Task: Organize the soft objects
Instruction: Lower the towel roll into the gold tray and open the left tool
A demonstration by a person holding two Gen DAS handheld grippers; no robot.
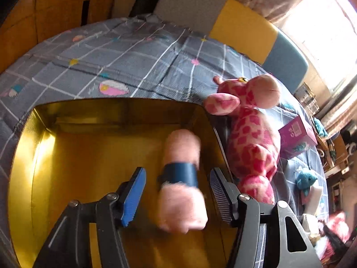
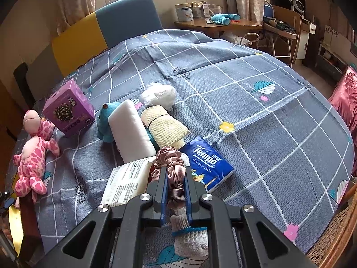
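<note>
In the left wrist view my left gripper (image 1: pixel 177 195) is open above a gold box (image 1: pixel 89 156). A rolled pink towel with a dark blue band (image 1: pixel 180 178) is blurred between the fingers, touching neither. A pink giraffe plush (image 1: pixel 252 138) lies on the bed beside the box. In the right wrist view my right gripper (image 2: pixel 176 178) is shut on a mauve satin scrunchie (image 2: pixel 171 163). Around it lie a white rolled sock with a blue tie (image 2: pixel 189 239), a Tempo tissue pack (image 2: pixel 207 163), a white wipes pack (image 2: pixel 127 183), a white sponge (image 2: pixel 129 129), a beige rolled cloth (image 2: pixel 165 127) and a teal plush (image 2: pixel 106 122).
A purple box (image 2: pixel 69 111) and a white plastic bundle (image 2: pixel 158 93) lie on the grey checked bedspread (image 2: pixel 256 111). The giraffe (image 2: pixel 33 151) lies at the bed's left edge. A desk (image 2: pixel 218 25) stands past the headboard. A wicker edge (image 2: pixel 334 234) is at the right.
</note>
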